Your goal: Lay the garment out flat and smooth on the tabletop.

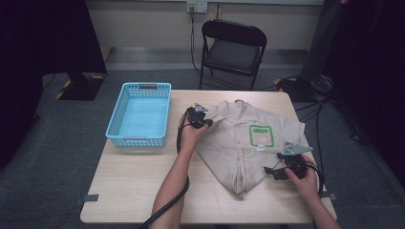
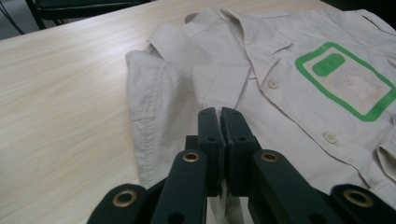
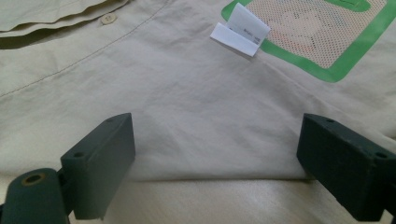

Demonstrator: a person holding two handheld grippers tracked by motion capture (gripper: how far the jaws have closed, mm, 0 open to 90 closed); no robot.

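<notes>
Left gripper (image 2: 219, 114) has its two black jaws pressed together, and it looks like they're pinching a bit of the beige short-sleeved button-up shirt (image 2: 289, 107). Pale cloth shows in the slit right under the pads, though I can't tell how much is caught. From the high view that gripper (image 1: 206, 121) sits at the shirt's (image 1: 243, 143) left shoulder edge, where the sleeve is folded in over the front.

Right gripper (image 3: 215, 163) is the opposite: jaws spread wide, nothing between them but flat fabric, and they straddle the shirt's near edge where it meets the light wooden table (image 3: 210, 200). From above it (image 1: 273, 172) is at the lower right side of the shirt.

The shirt lies front-up, buttoned, collar pointing away from the person, in the middle-right of the table (image 1: 133, 186). It narrows toward the near end. There's a green-outlined rectangular patch (image 1: 261, 135) on the chest with a small white folded tag (image 3: 240, 29) at its corner.

Left of the shirt, a light blue plastic mesh basket (image 1: 125, 102) sits on the table, just beside the left hand (image 1: 191, 136). A black folding chair (image 1: 232, 50) stands behind the table.
</notes>
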